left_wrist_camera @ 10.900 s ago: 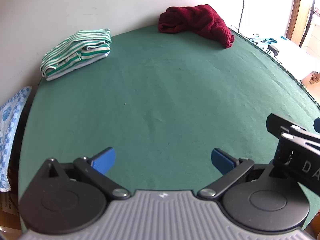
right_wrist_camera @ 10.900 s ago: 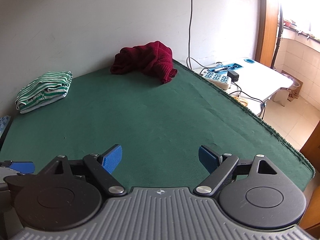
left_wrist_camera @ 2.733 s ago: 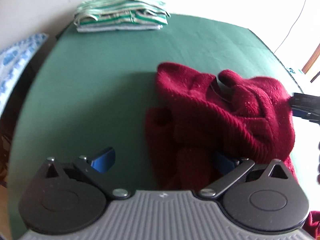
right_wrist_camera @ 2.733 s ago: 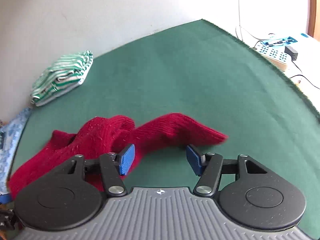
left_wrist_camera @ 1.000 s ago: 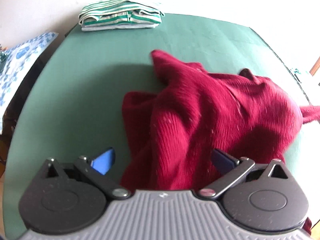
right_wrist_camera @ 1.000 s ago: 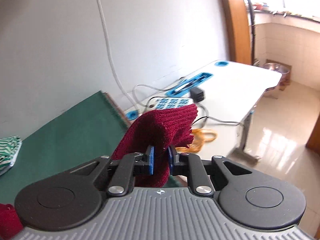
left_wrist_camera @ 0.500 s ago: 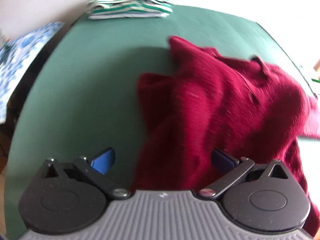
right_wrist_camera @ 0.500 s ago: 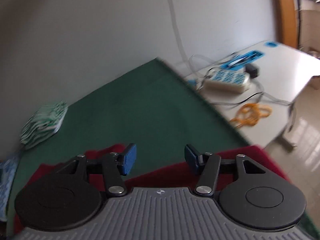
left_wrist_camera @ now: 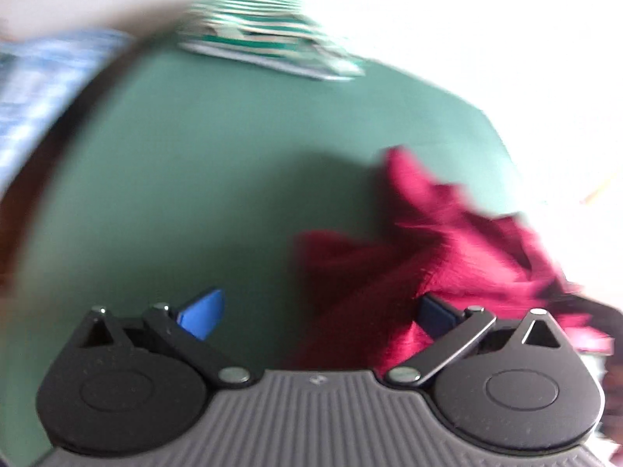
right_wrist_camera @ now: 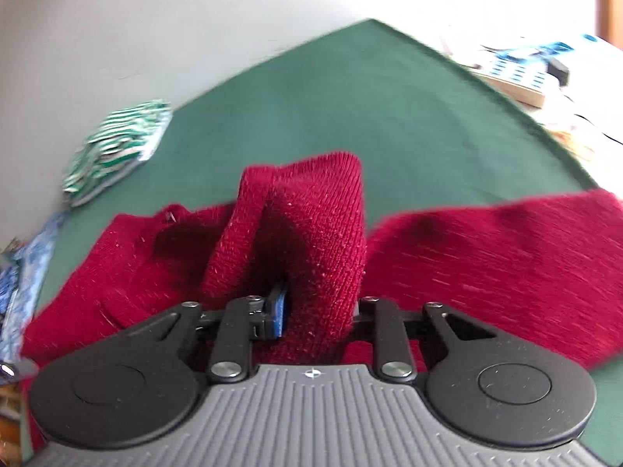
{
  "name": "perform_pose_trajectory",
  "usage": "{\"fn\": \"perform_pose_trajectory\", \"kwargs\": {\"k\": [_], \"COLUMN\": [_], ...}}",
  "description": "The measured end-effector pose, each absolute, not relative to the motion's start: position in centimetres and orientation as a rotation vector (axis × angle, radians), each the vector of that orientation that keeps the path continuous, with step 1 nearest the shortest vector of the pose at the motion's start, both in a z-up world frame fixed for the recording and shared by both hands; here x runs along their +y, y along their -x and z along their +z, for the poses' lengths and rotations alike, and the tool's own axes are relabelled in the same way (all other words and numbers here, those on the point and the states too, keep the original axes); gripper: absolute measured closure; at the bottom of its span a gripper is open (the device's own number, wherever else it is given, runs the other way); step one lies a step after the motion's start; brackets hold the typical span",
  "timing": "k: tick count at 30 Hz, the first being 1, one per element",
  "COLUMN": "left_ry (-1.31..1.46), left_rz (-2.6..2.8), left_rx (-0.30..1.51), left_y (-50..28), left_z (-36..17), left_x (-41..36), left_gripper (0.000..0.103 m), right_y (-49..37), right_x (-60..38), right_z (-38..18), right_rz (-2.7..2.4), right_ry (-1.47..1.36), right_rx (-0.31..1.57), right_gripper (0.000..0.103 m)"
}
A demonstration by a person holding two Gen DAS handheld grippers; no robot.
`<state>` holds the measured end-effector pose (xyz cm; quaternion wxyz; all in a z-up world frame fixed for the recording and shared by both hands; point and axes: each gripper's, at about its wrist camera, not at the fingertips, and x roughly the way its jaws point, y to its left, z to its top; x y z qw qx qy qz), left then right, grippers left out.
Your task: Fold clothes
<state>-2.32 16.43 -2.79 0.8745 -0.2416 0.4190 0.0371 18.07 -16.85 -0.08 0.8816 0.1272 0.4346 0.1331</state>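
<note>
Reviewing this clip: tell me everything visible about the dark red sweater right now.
The dark red sweater is a ribbed knit, unfolded and rumpled across the green table cover. One sleeve-like part stretches off to the right. The right gripper is shut on a raised fold of it. The open left gripper sits at its edge; that view is blurred.

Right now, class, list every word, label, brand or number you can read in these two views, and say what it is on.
None can be read.
Left gripper body: small pale mark, too blurred.
Right gripper body: a small round symbol, no letters.
Power strip: blurred.
</note>
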Motion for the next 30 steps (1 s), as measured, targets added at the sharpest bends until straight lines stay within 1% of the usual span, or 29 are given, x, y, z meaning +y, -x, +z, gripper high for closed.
{"fn": "perform_pose_trajectory", "kwargs": {"k": [3, 4, 6, 9, 13, 15, 16, 17, 18, 19, 20, 21, 22, 24, 25, 26, 30], "left_ry": [0.48, 0.481, 0.483, 0.455, 0.346, 0.308, 0.3, 0.313, 0.327, 0.334, 0.329, 0.319, 0.299, 0.267, 0.254, 0.236, 0.21], "left_rz": [0.068, 0.096, 0.151, 0.192, 0.184, 0.196, 0.194, 0.177, 0.159, 0.153, 0.173, 0.195, 0.229, 0.315, 0.366, 0.42, 0.555], "left_rx": [0.836, 0.857, 0.897, 0.966, 0.952, 0.936, 0.927, 0.914, 0.901, 0.888, 0.877, 0.864, 0.847, 0.799, 0.774, 0.751, 0.709], "left_y": [0.7, 0.0, -1.3, -3.0, -4.0, -4.5, -4.7, -4.9, -5.1, -5.2, -4.9, -4.4, -3.6, -2.4, -1.8, -1.1, 1.6], "left_z": [-2.7, -3.4, -4.9, -7.3, -8.5, -9.2, -9.4, -9.3, -9.2, -9.1, -8.9, -8.7, -8.4, -7.4, -6.3, -5.3, -2.5], "left_x": [16.6, 17.1, 18.2, 18.5, 16.3, 15.1, 14.8, 14.8, 14.8, 14.8, 14.8, 14.7, 14.6, 15.6, 16.4, 17.4, 21.4], "left_gripper": [0.001, 0.001, 0.001, 0.001, 0.001, 0.008, 0.014, 0.028, 0.038, 0.057, 0.069, 0.076, 0.087, 0.087, 0.087, 0.087, 0.086], "right_y": [-17.1, -16.8, -16.3, -15.4, -14.7, -14.7, -14.8, -14.8, -14.9, -14.8, -14.7, -14.7, -14.7, -15.0, -15.1, -15.2, -15.6], "right_x": [-18.4, -18.5, -17.9, -16.6, -16.4, -16.3, -16.3, -16.3, -16.3, -16.2, -16.2, -16.2, -16.2, -15.9, -15.7, -15.3, -14.0], "right_z": [-0.5, -0.6, -0.7, -0.8, -1.0, -1.0, -1.1, -1.1, -1.1, -1.1, -1.1, -1.1, -1.1, -1.0, -1.0, -0.9, -0.5], "right_rz": [0.238, 0.228, 0.229, 0.226, 0.186, 0.18, 0.178, 0.175, 0.171, 0.166, 0.161, 0.155, 0.152, 0.142, 0.155, 0.172, 0.242], "right_ry": [-0.267, -0.255, -0.201, -0.087, -0.08, -0.074, -0.072, -0.072, -0.072, -0.078, -0.086, -0.093, -0.096, -0.093, -0.096, -0.1, -0.116], "right_rx": [0.891, 0.881, 0.86, 0.817, 0.797, 0.793, 0.792, 0.791, 0.789, 0.787, 0.786, 0.784, 0.784, 0.791, 0.796, 0.801, 0.821], "right_gripper": [0.074, 0.071, 0.07, 0.064, 0.06, 0.058, 0.057, 0.056, 0.056, 0.055, 0.053, 0.052, 0.051, 0.047, 0.042, 0.039, 0.038]}}
